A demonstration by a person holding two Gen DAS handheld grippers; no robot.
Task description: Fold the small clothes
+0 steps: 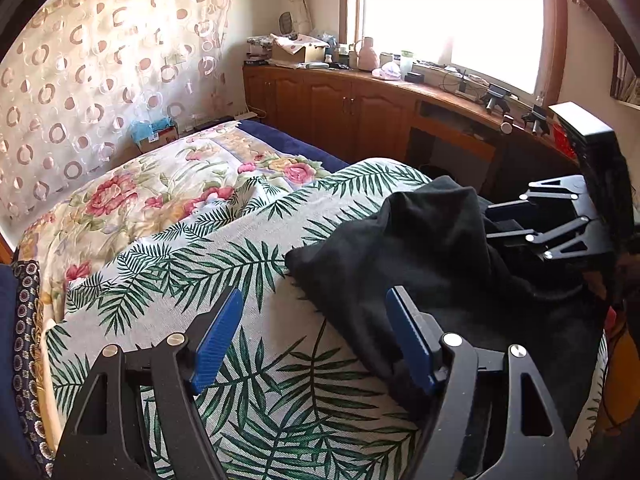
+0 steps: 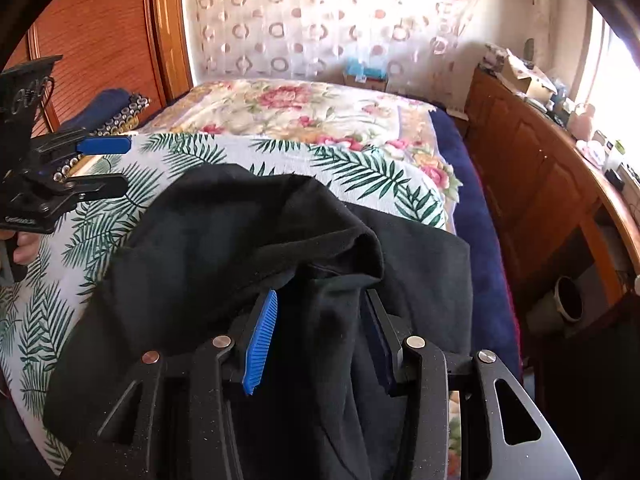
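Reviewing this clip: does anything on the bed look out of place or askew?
Yes: the black garment lies bunched on the palm-leaf cover, one fold humped up rather than flat. Some cloth sits between the right gripper fingers, which stand apart. The left gripper is open over the cover at the garment's edge.

black garment [image 2: 248,240]: soft matt cloth
palm-leaf sheet [image 1: 224,248]: coarse woven cloth
gripper pads [image 1: 218,336]: ribbed blue plastic
gripper arms [image 2: 208,392]: matt black, shiny metal rivets
cabinets [image 1: 340,108]: glossy wood
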